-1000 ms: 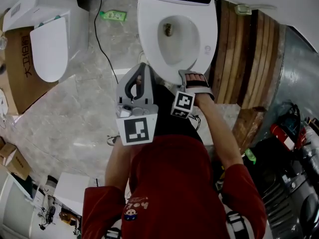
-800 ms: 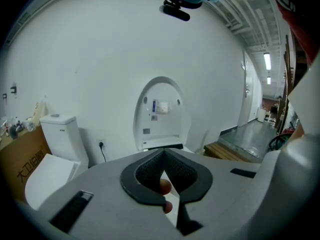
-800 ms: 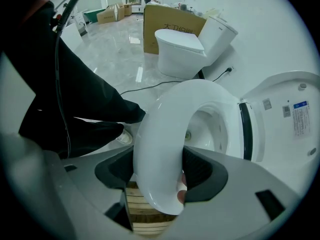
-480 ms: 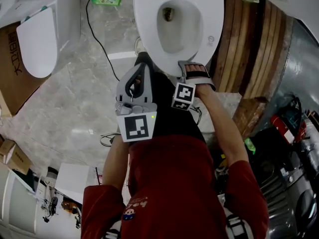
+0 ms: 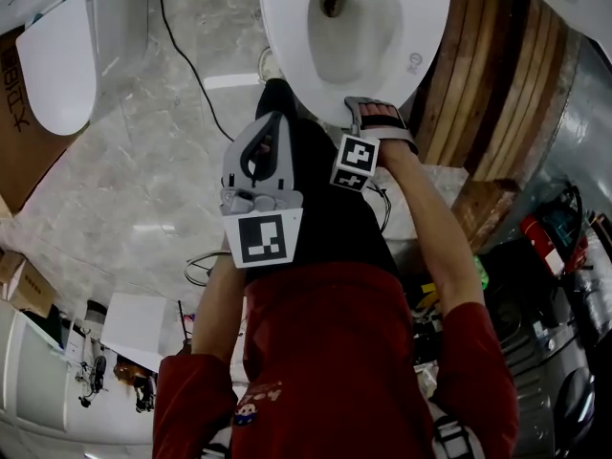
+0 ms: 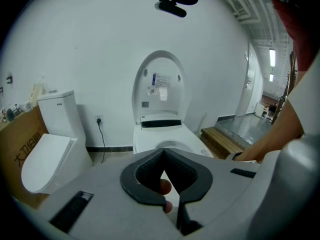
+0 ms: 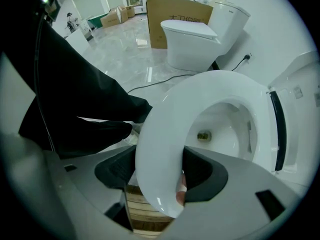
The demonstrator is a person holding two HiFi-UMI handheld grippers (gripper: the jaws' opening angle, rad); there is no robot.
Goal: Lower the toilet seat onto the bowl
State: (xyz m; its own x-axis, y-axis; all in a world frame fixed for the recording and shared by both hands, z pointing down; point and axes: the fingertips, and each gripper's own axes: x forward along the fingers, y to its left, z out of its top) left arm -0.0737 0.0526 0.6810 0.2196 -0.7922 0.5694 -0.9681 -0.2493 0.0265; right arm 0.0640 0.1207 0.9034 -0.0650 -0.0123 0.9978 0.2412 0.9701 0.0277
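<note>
The right gripper is clamped on the near rim of the toilet seat, low over the bowl — lowering looks nearly finished, so next a gentle settle and release — while the left gripper hangs shut, empty.

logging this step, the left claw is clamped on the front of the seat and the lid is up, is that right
Wrong claw. The right claw is clamped on the front of the seat, as the right gripper view shows; the left claw is shut on nothing. The lid is up.
</note>
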